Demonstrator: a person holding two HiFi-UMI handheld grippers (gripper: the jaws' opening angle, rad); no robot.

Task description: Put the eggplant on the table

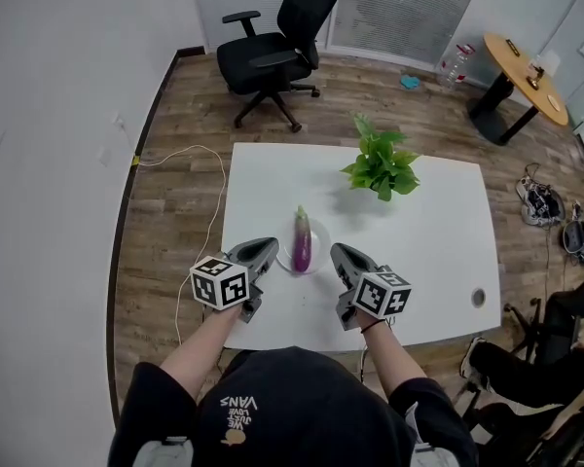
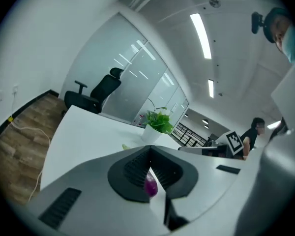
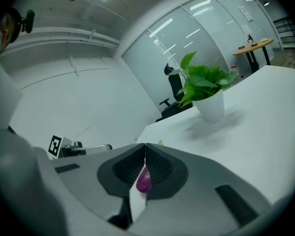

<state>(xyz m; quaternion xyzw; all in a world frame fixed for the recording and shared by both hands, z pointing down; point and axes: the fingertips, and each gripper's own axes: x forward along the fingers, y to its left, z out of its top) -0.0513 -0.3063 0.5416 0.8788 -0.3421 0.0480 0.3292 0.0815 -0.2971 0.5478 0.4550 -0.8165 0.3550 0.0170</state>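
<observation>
A purple eggplant (image 1: 302, 239) with a green stem lies on a small clear plate (image 1: 319, 235) near the middle of the white table (image 1: 438, 232). My left gripper (image 1: 269, 248) hovers just left of the plate, and my right gripper (image 1: 338, 252) just right of it. Both point toward the eggplant with their jaws shut and nothing held. In the left gripper view the tips of the left gripper (image 2: 150, 149) meet, and a bit of the purple eggplant (image 2: 151, 185) shows through the gap beneath them. The right gripper view shows the right gripper (image 3: 145, 145) the same way, with the eggplant (image 3: 143, 182) beyond.
A potted green plant (image 1: 383, 163) stands on the table behind the plate. A black office chair (image 1: 277, 42) is at the far side, a round wooden table (image 1: 526, 71) at the back right. A white cable (image 1: 190, 154) runs over the floor at the left. Another person's legs (image 1: 526, 358) are at the right.
</observation>
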